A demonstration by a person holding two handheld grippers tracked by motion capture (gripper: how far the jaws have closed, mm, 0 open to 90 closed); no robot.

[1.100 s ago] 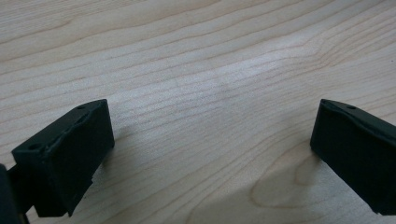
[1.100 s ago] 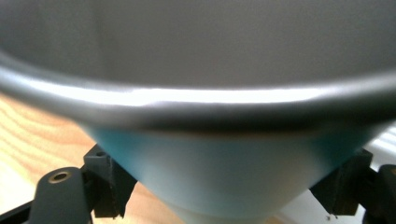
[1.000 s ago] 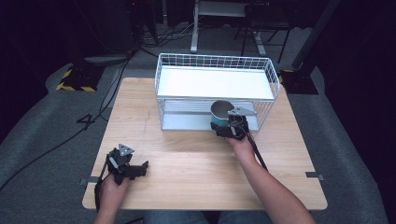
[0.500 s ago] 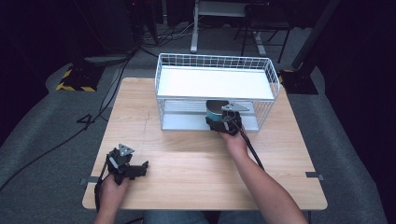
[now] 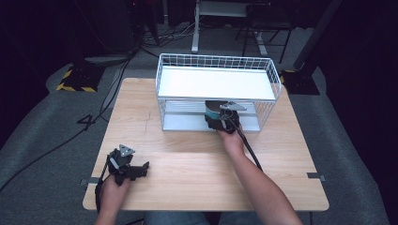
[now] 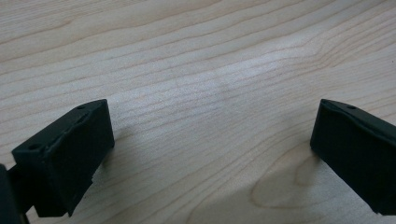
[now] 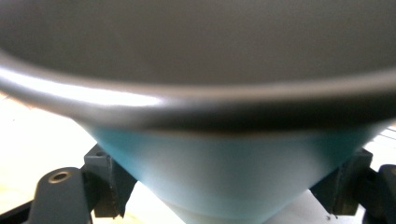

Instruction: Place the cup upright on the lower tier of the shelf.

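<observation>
Right gripper outstretched, clasping bowl

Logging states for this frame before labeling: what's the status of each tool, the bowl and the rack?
Left tool: open, holding nothing, low over the bare table.
Right tool: shut on the bowl, at the rack's front opening.
Bowl: upright, teal outside and grey inside, gripped on both sides, partly under the upper shelf.
Wire rack: upright on the table, upper shelf bare.
</observation>
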